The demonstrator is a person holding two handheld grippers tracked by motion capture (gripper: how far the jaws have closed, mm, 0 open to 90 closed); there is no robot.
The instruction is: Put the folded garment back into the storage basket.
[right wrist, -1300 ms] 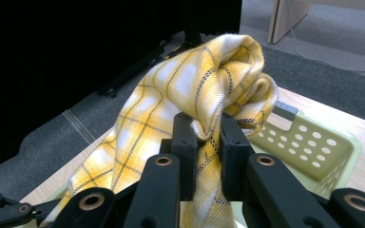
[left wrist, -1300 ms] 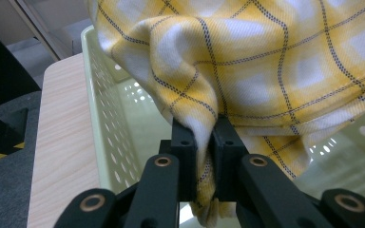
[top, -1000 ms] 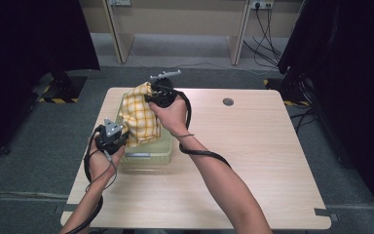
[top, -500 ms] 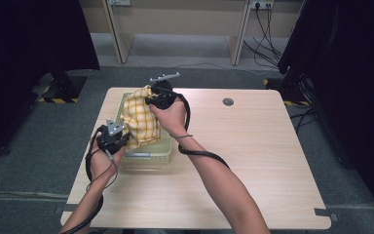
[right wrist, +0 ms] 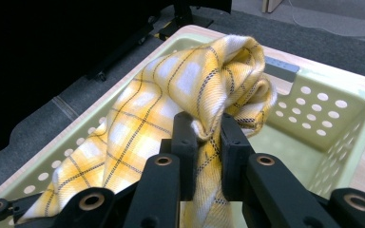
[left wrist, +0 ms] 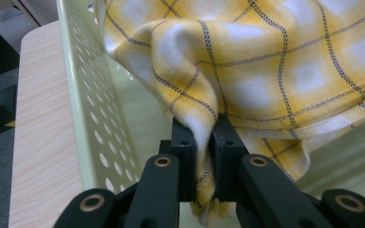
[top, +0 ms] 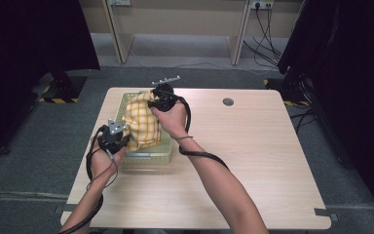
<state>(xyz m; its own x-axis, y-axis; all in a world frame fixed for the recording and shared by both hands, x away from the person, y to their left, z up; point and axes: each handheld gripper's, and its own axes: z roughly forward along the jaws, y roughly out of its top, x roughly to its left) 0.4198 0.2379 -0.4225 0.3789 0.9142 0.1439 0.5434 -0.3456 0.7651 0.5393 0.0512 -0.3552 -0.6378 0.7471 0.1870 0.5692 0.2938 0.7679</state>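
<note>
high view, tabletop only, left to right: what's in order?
Left hand-held gripper shut on the yellow checked cloth → right hand-held gripper pinching that cloth's far end → small round grey grommet in the light wood table.

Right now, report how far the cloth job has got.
Done: both grippers have a grip, the left gripper and the right gripper each shut on a fold of the yellow checked cloth. In hand: the cloth hangs bunched between them over the pale green basket. Left: whether it goes in or comes out, I cannot tell; neither gripper has let go yet.
</note>
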